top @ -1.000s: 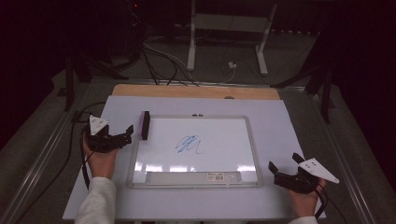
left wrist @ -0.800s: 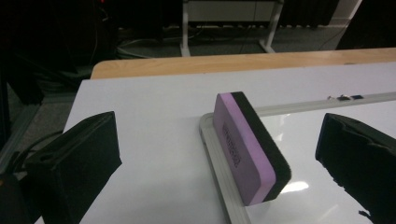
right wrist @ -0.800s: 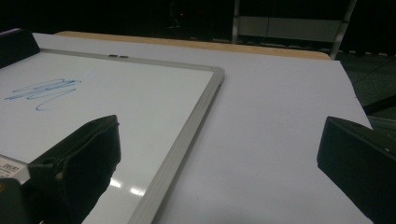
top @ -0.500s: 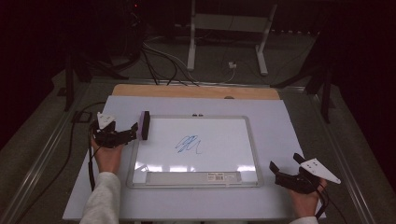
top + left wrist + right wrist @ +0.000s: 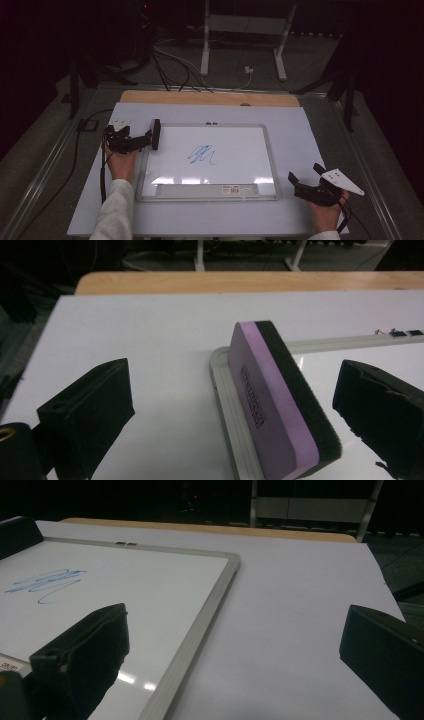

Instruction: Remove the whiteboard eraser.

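While the left gripper (image 5: 225, 405) straddles the eraser (image 5: 280, 405) with jaws wide, nothing is grasped. At whiteboard (image 5: 150, 187) centre, the blue scribble (image 5: 201, 154) remains unwiped. At four o'clock, the right gripper (image 5: 306, 176) rests open-jawed.

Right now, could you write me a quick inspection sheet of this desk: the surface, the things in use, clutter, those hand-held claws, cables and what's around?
Surface: white tabletop, wooden strip at its far edge.
Job's things: grey-framed whiteboard lying flat, blue scribble at its middle; purple-backed black-felt eraser standing on edge at the board's left frame.
Clutter: nothing seen.
Grippers: left gripper open, jaws either side of the eraser, not touching; right gripper open, empty, right of the board.
Cables: black cable off the table's left; more on the floor beyond.
Surroundings: dark room, white stand legs behind.
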`<action>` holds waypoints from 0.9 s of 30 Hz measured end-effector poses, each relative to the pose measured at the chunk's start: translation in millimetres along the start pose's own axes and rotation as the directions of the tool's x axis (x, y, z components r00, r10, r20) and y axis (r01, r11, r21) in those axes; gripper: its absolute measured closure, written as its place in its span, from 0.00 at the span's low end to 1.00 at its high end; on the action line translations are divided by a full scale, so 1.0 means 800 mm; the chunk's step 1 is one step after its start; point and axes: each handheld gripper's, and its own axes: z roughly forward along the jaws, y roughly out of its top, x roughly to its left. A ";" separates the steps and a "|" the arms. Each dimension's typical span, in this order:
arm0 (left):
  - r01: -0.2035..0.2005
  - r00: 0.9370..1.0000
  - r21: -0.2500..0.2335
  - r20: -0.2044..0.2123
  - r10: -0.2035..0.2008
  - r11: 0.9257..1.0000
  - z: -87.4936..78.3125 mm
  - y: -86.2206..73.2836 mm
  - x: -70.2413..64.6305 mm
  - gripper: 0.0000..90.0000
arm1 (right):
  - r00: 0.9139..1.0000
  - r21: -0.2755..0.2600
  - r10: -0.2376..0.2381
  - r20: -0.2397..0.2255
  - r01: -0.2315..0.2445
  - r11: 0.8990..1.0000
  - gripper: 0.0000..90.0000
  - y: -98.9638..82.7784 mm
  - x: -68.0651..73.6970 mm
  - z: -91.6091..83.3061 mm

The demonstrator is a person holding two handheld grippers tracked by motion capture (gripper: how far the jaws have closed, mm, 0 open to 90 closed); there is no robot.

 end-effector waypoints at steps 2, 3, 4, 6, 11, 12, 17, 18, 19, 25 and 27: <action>0.015 1.000 0.016 0.009 -0.015 1.000 0.005 -0.002 0.002 0.05 | 1.000 0.000 -0.003 0.000 0.003 1.000 0.00 0.000 0.000 0.000; 0.024 1.000 0.024 0.015 -0.024 0.999 0.007 -0.002 0.003 0.05 | 1.000 0.000 -0.002 0.001 0.002 1.000 0.00 0.000 0.001 0.000; 0.030 0.999 0.032 0.019 -0.030 0.999 0.010 -0.003 0.004 0.05 | 1.000 0.000 -0.002 0.001 0.002 1.000 0.00 0.000 0.001 0.000; 0.037 0.999 0.039 0.021 -0.037 0.999 0.011 -0.003 0.004 0.07 | 1.000 0.000 -0.002 0.002 0.002 1.000 0.00 0.000 0.001 0.000; 0.029 0.999 0.062 0.034 -0.031 0.998 0.016 -0.005 0.001 0.20 | 1.000 0.002 -0.004 0.001 0.004 1.000 0.00 0.000 0.001 0.000; 0.027 0.999 0.065 0.043 -0.030 0.998 0.017 -0.005 0.000 0.23 | 1.000 0.001 -0.005 0.001 0.005 1.000 0.00 0.000 0.001 0.000; 0.032 0.996 0.081 0.083 -0.039 0.996 0.021 -0.005 -0.004 0.36 | 1.000 0.003 -0.004 0.001 0.004 1.000 0.00 0.000 0.001 0.000; 0.031 0.996 0.086 0.085 -0.038 0.996 0.021 -0.004 -0.004 0.38 | 1.000 0.004 -0.005 0.001 0.005 1.000 0.00 0.000 0.001 0.000; 0.033 0.996 0.089 0.085 -0.040 0.996 0.021 -0.004 -0.004 0.39 | 1.000 0.005 -0.004 0.001 0.004 1.000 0.00 0.000 0.001 0.000; 0.047 0.989 0.104 0.134 -0.061 0.993 0.025 -0.004 -0.011 0.39 | 1.000 0.006 -0.007 -0.002 0.007 1.000 0.00 0.000 0.002 0.001; 0.039 0.988 0.110 0.144 -0.054 0.993 0.029 -0.004 -0.018 0.39 | 1.000 0.007 -0.003 -0.002 0.003 1.000 0.00 0.000 0.002 0.001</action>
